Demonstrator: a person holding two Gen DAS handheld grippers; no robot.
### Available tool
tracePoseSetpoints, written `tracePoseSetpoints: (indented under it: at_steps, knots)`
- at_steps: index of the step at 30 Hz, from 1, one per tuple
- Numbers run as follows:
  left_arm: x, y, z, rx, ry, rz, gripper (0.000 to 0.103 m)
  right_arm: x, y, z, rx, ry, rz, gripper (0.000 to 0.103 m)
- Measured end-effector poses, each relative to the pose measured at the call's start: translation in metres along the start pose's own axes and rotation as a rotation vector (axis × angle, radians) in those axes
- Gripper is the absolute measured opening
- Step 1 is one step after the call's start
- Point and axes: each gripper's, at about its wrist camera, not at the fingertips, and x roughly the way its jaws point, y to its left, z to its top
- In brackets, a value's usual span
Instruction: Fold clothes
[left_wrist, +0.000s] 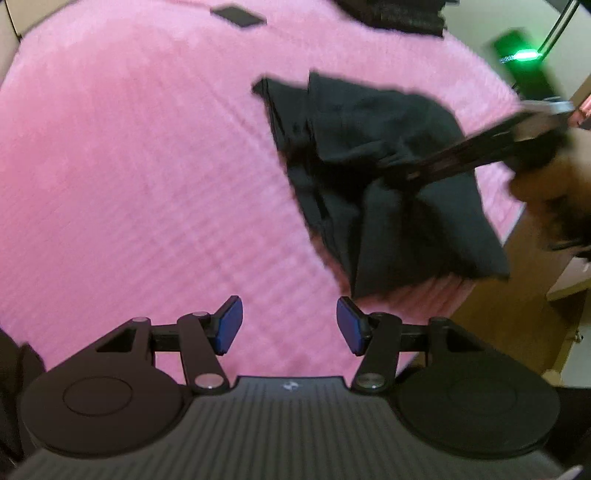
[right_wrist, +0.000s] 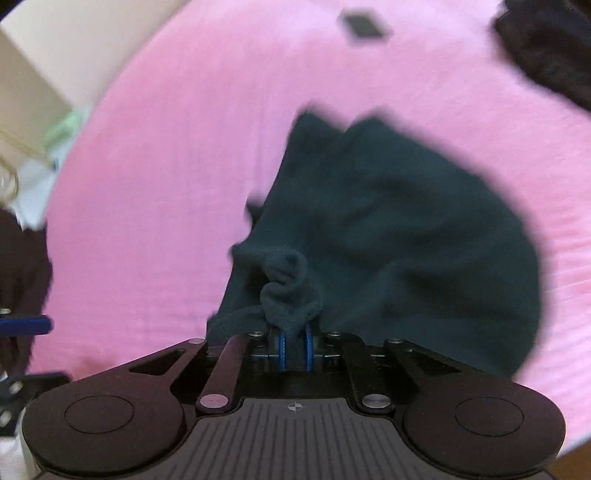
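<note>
A: One wide pink blanket (left_wrist: 129, 166) fills most of both views, ribbed and fuzzy; what it lies on I cannot tell.

B: And the clothing?

A: A dark garment (left_wrist: 388, 177), bunched and partly lifted off the blanket. In the left wrist view it sits at about two o'clock; in the right wrist view it spreads from the centre toward three o'clock. Both views are blurred, so I cannot make out what kind of garment it is.

B: What holds it?

A: The right hand-held gripper (right_wrist: 294, 347). Its blue pads are pressed together on a crumpled fold of the cloth, which bulges up just past the fingertips. From the left camera it comes in from three o'clock, with the person's hand (left_wrist: 546, 184) behind it.

B: The other one?

A: The left hand-held gripper (left_wrist: 290, 326) is spread wide, nothing between its blue pads (left_wrist: 229, 325). It hovers over bare blanket near six o'clock, the garment's lower corner just up and right of its right finger.

B: Anything else?

A: Another dark pile of cloth (left_wrist: 391, 14) at the far edge, around one o'clock. A small flat dark rectangle (left_wrist: 238, 15) lies on the blanket at twelve o'clock. A green light (left_wrist: 524, 55) glows beyond the blanket at two o'clock.
</note>
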Motion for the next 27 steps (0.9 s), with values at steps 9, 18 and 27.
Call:
tracePoseSetpoints:
  at_steps: [9,18,27]
  knots:
    - [-0.007,-0.023,0.065,0.203,-0.145,-0.033,0.052,-0.155,-0.071,-0.008,0.187,-0.248,-0.204,0.007]
    - [0.038,-0.098,0.145,0.520,-0.220,-0.029,0.052,-0.180,-0.156,-0.037,0.287,-0.244,-0.188,0.007]
    - [0.171,-0.191,0.221,0.943,-0.144,-0.064,0.052,-0.159,-0.229,-0.070,0.216,-0.160,-0.018,0.007]
